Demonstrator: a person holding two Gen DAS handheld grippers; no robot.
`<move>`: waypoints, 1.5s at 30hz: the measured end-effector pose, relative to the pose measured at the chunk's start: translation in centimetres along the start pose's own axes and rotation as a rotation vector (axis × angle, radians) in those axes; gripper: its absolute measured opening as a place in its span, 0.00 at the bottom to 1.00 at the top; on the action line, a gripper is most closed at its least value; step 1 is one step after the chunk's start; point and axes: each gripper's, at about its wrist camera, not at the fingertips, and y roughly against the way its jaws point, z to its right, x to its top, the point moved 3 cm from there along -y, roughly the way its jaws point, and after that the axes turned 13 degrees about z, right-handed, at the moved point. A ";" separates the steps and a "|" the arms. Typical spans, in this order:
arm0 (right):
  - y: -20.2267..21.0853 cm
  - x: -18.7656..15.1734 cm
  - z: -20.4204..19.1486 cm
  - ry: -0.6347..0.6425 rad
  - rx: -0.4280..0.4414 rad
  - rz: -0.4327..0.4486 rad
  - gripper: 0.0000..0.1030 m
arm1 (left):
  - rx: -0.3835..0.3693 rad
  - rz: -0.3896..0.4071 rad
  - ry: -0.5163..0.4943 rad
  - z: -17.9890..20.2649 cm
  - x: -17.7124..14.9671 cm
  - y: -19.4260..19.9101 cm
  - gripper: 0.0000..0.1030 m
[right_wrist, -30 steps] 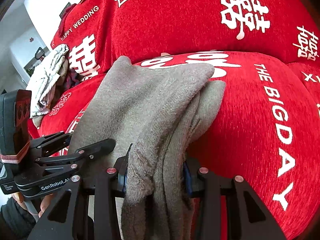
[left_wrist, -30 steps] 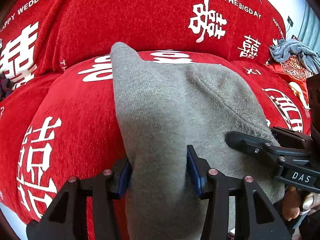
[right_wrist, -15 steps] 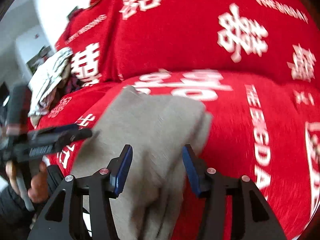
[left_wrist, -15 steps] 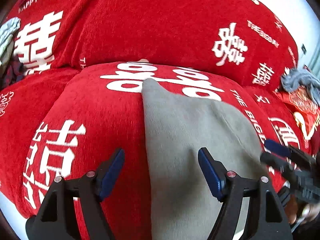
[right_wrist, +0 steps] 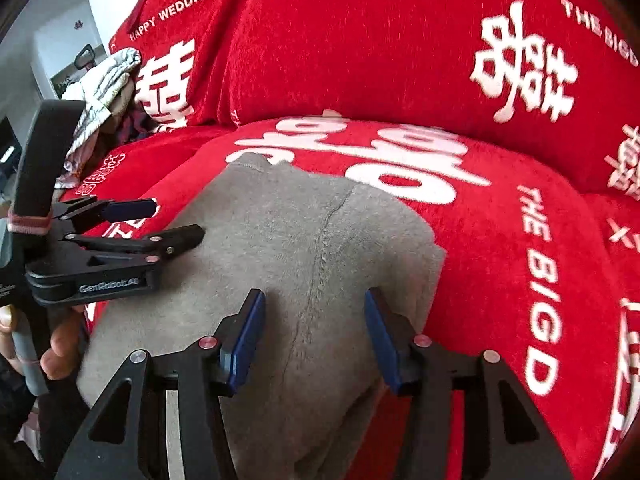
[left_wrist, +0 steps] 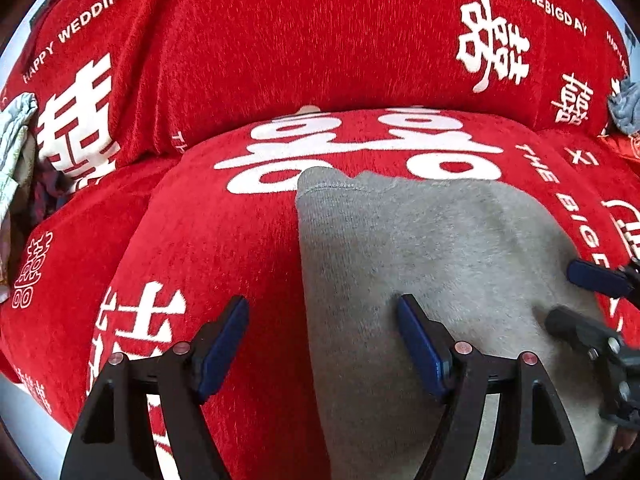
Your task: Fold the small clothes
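A small grey knit garment point(left_wrist: 432, 264) lies flat on the red sofa seat cushion point(left_wrist: 224, 248); it also shows in the right wrist view point(right_wrist: 304, 248), with a seam running down its middle. My left gripper point(left_wrist: 322, 344) is open and empty, astride the garment's left edge near its front end. My right gripper point(right_wrist: 314, 336) is open and empty, just above the garment's near right part. Each gripper shows in the other's view: the right one point(left_wrist: 576, 300) at the garment's right edge, the left one point(right_wrist: 172, 220) at its left edge.
The sofa is covered in red cloth with white characters, and its backrest point(left_wrist: 320, 40) rises behind the seat. A pile of light clothes point(right_wrist: 104, 80) lies at the far left, and a grey-blue cloth point(left_wrist: 624, 108) at the far right.
Both grippers have opened and let go of the grey garment. It was held up and bunched; it now lies flat on the cushion. Both grippers have drawn back slightly.
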 end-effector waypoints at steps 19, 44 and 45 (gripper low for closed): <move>4.6 -6.4 -4.3 0.204 0.037 0.031 0.53 | -0.057 0.053 -0.003 0.6 -4.9 5.1 0.75; 6.1 -5.8 -6.0 0.187 -0.066 0.051 0.56 | 0.031 0.125 -0.058 2.3 -5.3 8.3 0.95; 5.6 -5.4 -5.8 0.188 -0.080 0.049 0.56 | 0.044 0.111 -0.061 2.2 -5.1 7.7 0.95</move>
